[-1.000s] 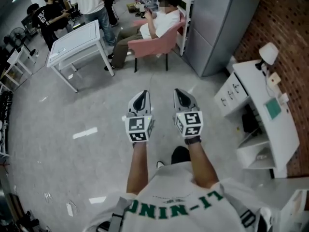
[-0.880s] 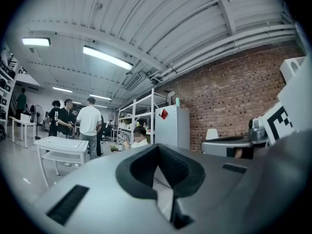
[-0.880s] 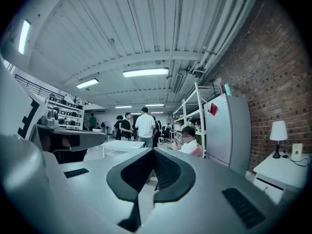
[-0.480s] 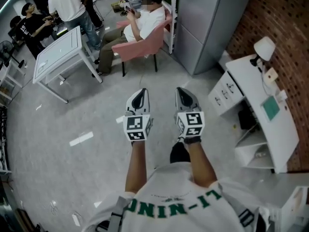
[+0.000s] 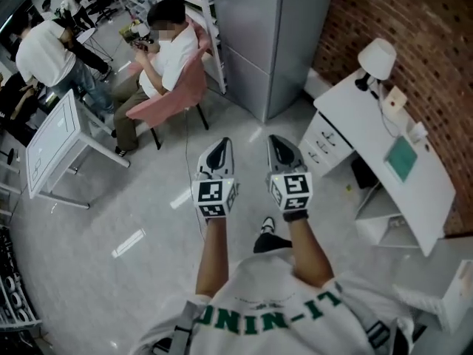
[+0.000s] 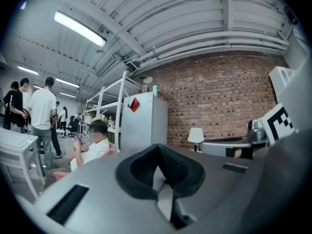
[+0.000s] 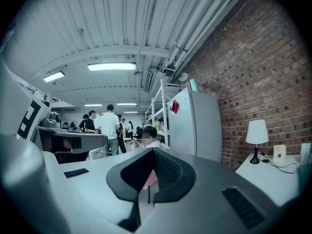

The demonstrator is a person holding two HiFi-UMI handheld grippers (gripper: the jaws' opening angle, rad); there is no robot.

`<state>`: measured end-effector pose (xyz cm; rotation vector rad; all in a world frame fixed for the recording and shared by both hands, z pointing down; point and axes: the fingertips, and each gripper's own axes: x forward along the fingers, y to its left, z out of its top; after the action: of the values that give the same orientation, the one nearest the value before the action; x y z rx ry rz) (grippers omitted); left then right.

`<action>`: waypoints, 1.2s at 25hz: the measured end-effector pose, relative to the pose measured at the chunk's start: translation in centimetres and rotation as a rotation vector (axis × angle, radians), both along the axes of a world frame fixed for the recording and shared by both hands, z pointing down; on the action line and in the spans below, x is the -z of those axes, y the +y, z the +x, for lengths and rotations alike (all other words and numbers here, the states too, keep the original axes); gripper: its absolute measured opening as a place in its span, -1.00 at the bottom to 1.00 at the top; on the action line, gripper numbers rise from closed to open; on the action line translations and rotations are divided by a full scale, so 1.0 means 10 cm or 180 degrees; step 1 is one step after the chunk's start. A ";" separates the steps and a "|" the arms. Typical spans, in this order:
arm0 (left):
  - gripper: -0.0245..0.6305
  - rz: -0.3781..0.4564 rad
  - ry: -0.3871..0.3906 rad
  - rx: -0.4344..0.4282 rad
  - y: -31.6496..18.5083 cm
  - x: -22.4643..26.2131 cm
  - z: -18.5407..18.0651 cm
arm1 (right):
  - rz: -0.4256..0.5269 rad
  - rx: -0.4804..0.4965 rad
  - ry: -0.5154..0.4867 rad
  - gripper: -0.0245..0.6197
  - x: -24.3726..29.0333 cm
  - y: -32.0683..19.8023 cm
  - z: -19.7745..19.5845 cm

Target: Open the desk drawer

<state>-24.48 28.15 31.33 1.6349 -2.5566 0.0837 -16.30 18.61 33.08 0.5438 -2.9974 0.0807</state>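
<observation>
Since the earlier frame the counter (image 5: 358,120) has swung nearer in the head view, its drawer (image 5: 324,145) shut, well apart from the left gripper (image 5: 216,149) and right gripper (image 5: 281,146); the left gripper view shows jaws together, empty; the right gripper view's seemingly likewise.

Wearer: white tee (image 5: 273,302), green block lettering (image 5: 267,315) across it, black shoe (image 5: 267,241) just behind the right hand-held gripper (image 5: 278,143). It and the left hand-held gripper (image 5: 219,145) have grey tapered shells, dark ribbed pads and a black-and-white marker cube (image 5: 213,197) each. Black strap (image 5: 295,214) behind the right cube.
</observation>
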 end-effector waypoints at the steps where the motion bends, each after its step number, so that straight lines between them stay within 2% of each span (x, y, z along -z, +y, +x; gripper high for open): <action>1: -0.93 -0.0003 0.0010 -0.0078 -0.21 -0.03 -0.02 | -0.0006 -0.0066 0.0011 -0.94 -0.03 -0.18 -0.01; 7: -0.93 -0.0030 0.0134 -0.0505 -1.51 -0.13 0.04 | -0.0058 -0.0402 0.0072 -0.94 -0.14 -1.22 0.05; 13: -0.92 -0.0038 0.0165 -0.1086 -2.59 -0.33 0.40 | -0.0129 -0.0965 0.0081 -0.94 -0.32 -2.13 0.49; 17: -0.92 -0.0176 0.0255 -0.1456 -3.11 -0.58 0.65 | -0.0222 -0.1312 0.0150 -0.94 -0.52 -2.55 0.80; 24: -0.92 -0.0381 0.0302 -0.2084 -4.06 -1.02 0.94 | -0.0343 -0.1898 0.0238 -0.94 -0.92 -3.26 1.10; 27: -0.92 -0.0476 0.0445 -0.2359 -4.34 -1.35 1.15 | -0.0434 -0.2098 0.0265 -0.94 -1.16 -3.44 1.23; 30: -0.91 -0.0613 0.0592 -0.2508 -4.55 -1.70 1.31 | -0.0524 -0.2262 0.0323 -0.94 -1.39 -3.64 1.36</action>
<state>-11.34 -17.35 48.31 2.3126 -1.5850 0.2155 -2.75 -17.79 47.01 1.4951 -2.5165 0.3292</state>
